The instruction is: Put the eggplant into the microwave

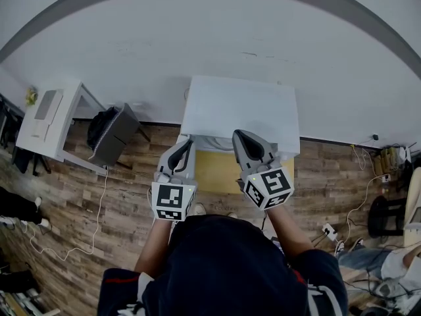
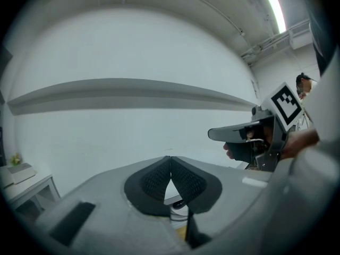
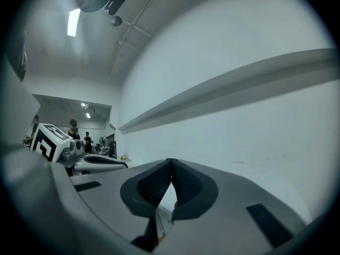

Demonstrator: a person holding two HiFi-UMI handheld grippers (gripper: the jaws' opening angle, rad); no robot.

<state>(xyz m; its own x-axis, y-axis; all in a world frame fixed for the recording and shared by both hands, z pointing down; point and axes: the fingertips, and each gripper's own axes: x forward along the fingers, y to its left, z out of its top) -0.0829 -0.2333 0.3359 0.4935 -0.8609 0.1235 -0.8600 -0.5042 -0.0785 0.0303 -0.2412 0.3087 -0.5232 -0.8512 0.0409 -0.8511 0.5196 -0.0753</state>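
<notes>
Tips of left tongs (image 2: pixel 170 157) touch, unclear overhead.

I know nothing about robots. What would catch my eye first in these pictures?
Two grey hand-held tools patterned with black-and-white squares stand out at the centre of the head view: the left gripper and the right gripper. Both have their jaws closed on nothing. They are held side by side just in front of a white appliance, probably the microwave, which sits against the white wall.
</notes>
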